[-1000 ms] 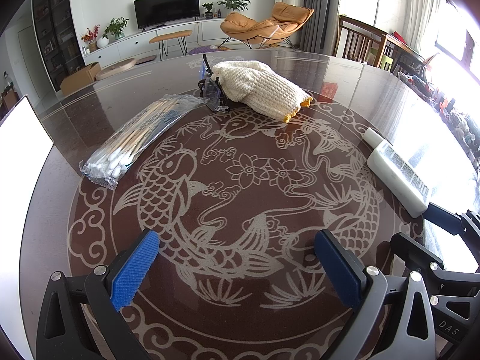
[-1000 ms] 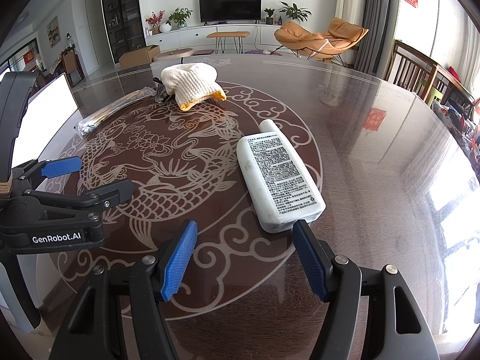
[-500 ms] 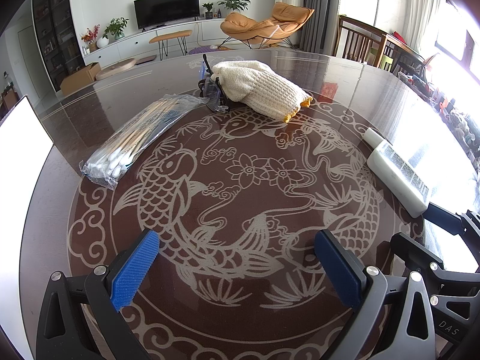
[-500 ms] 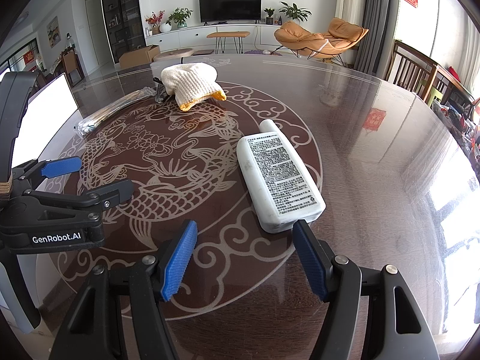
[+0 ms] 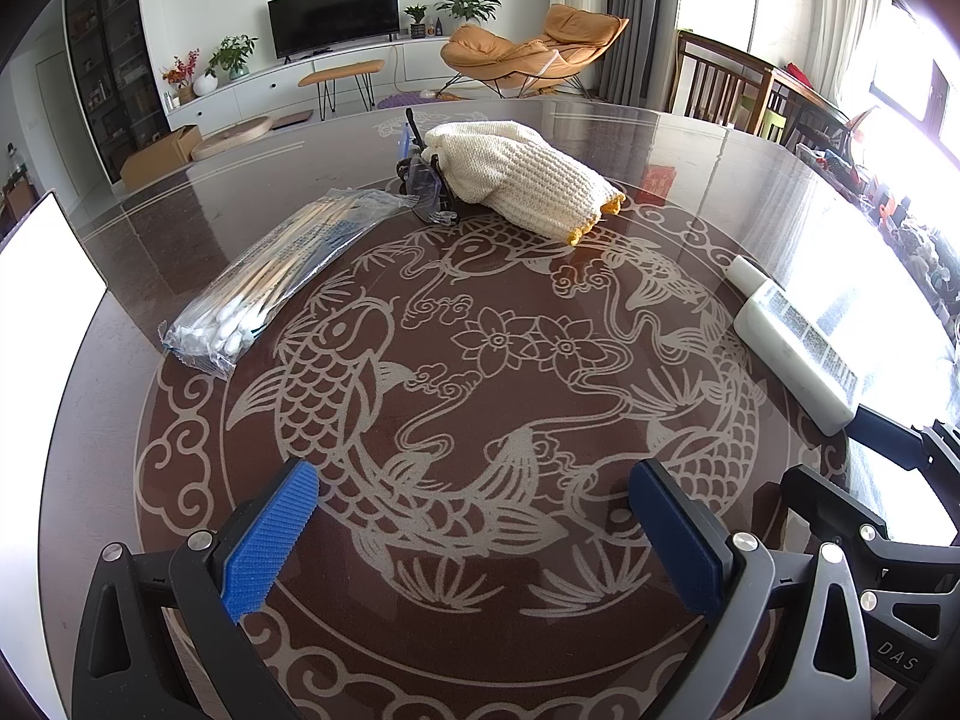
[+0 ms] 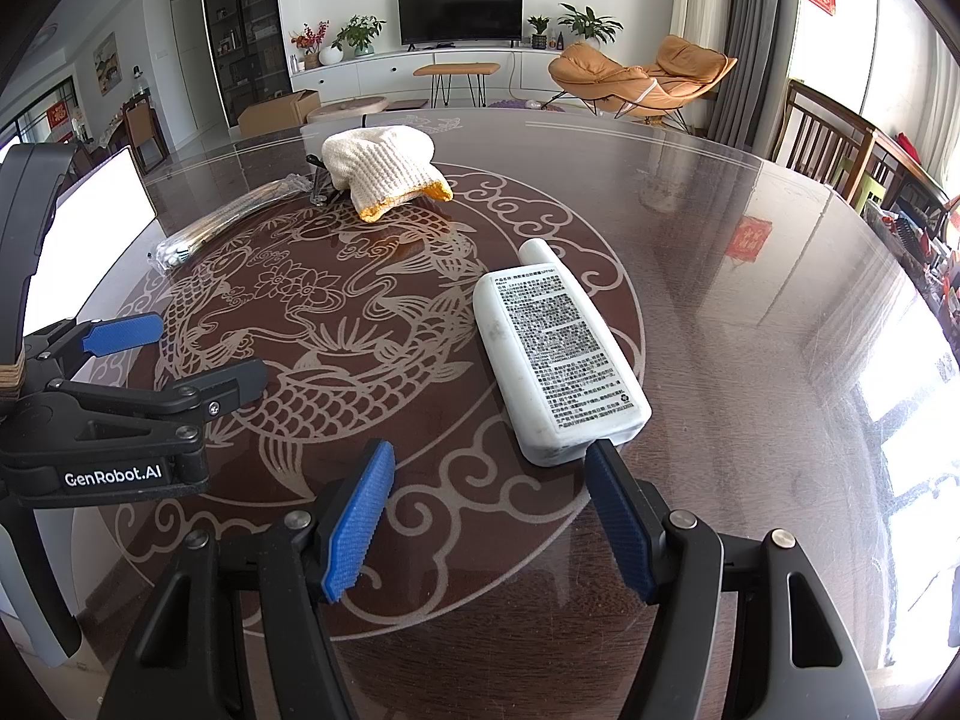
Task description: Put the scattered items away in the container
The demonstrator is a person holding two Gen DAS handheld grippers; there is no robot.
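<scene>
— Two grippers are listed first, nearest the cameras. How are they recorded?

— Left gripper point(image 5: 471, 531): jaws spread wide, nothing held between the blue pads, poised over the glass-topped table point(image 5: 708, 180). Right gripper point(image 6: 489, 519): likewise spread and empty, with the base of the white bottle point(image 6: 558, 354) lying just beyond its right fingertip.

— How is the bottle entered?

— Laid flat on its back, printed label upward, cap pointed away, on the right side of the fish pattern.

— What is catalogued further out?

— One clear packet of cotton swabs point(image 5: 282, 276), laid on the left side of the table, well apart from the bottle. Beyond it, one cream knitted glove point(image 5: 522, 180) with a yellow cuff is noted at the far edge of the pattern. A small dark item point(image 5: 423, 180) is seen touching the glove's left side; its kind cannot be told.

— Is a container recorded?

— A white panel point(image 5: 42, 282) is seen at the left edge only; what it is cannot be told.
</scene>
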